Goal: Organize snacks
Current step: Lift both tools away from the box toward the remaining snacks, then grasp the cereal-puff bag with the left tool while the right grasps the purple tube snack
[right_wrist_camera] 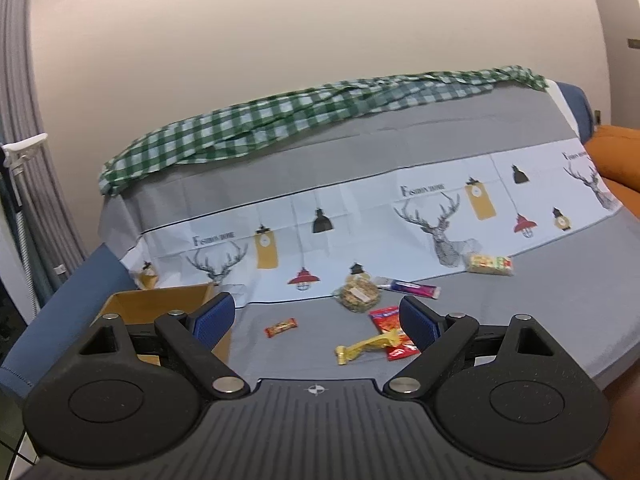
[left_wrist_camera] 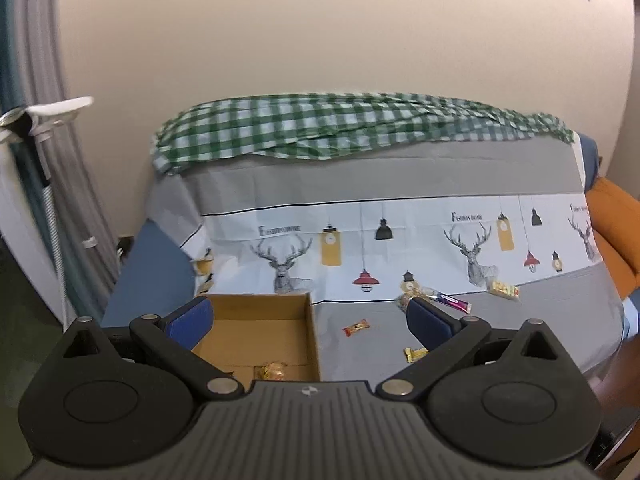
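Snacks lie scattered on the cloth-covered tabletop [right_wrist_camera: 500, 320] to the right of an open cardboard box [left_wrist_camera: 308, 332], which holds one golden wrapped piece [left_wrist_camera: 271, 371] at its near edge. From left to right: a small orange bar [right_wrist_camera: 281, 327], a yellow wrapper [right_wrist_camera: 366, 347] lying on a red packet [right_wrist_camera: 386, 320], a round clear bag [right_wrist_camera: 357, 297], a purple stick [right_wrist_camera: 410, 288] and, farthest right, what looks like a cereal bar [right_wrist_camera: 490, 265]. The left gripper [left_wrist_camera: 310, 316] and right gripper [right_wrist_camera: 318, 318] both hover with fingers wide and empty.

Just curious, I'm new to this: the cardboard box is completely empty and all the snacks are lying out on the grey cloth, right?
Not quite. The cardboard box already holds one golden-wrapped snack, as the left wrist view shows. The other snacks do lie out on the grey cloth.
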Demonstrator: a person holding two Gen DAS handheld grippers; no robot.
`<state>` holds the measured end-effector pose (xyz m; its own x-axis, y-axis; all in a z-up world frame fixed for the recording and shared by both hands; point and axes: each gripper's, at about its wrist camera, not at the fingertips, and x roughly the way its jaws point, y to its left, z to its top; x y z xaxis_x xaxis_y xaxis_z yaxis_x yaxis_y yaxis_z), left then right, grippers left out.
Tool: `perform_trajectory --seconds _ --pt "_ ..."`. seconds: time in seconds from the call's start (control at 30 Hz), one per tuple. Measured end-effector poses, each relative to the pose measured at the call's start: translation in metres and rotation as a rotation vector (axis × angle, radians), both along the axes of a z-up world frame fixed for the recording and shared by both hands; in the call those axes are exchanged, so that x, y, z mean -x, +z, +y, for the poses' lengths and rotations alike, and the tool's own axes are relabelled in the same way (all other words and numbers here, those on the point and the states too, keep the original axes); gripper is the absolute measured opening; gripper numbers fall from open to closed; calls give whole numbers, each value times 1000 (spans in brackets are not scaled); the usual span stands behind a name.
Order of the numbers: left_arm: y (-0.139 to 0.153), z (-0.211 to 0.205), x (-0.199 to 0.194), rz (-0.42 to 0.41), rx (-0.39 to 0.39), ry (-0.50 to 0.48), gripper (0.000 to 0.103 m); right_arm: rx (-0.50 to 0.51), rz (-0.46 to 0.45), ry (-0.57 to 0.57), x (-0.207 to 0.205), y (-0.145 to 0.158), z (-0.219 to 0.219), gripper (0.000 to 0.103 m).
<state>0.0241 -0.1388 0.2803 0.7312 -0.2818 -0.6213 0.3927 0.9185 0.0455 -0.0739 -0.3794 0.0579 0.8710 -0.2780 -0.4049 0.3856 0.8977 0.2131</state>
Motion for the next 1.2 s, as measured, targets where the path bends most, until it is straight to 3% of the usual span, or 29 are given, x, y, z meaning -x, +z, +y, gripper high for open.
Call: perform_trajectory --seconds 0.13,0.27,0.37,0.43,0.6,0.8,0.97,1.07,1.2 --pt "-22 -40 -38 52 -35 -35 103 -27 16 -47 0 -13 -22 90" --pt "-65 -88 -88 101 -91 -121 103 -49 34 -99 -2 -28 -51 91" --pt "-115 -135 -128 128 -166 -241 103 -63 58 -133 -10 -43 -84 93" --pt "-155 -166 -154 185 -207 -259 103 -66 76 -156 -22 -55 -109 94" --pt "-257 -251 -216 336 -209 -315 103 -71 151 -176 -72 -96 -183 96" --pt "-379 -365 -283 427 -325 -344 102 -59 240 -98 -152 -161 -257 97" --pt "-466 -430 -322 472 -432 -388 102 -10 326 13 -230 -223 -302 97" --pt "-504 -446 -340 515 -480 -394 103 61 337 74 -274 -248 -316 97" --pt "-526 -445 -362 572 -457 -396 103 60 387 205 -331 -280 -331 100"
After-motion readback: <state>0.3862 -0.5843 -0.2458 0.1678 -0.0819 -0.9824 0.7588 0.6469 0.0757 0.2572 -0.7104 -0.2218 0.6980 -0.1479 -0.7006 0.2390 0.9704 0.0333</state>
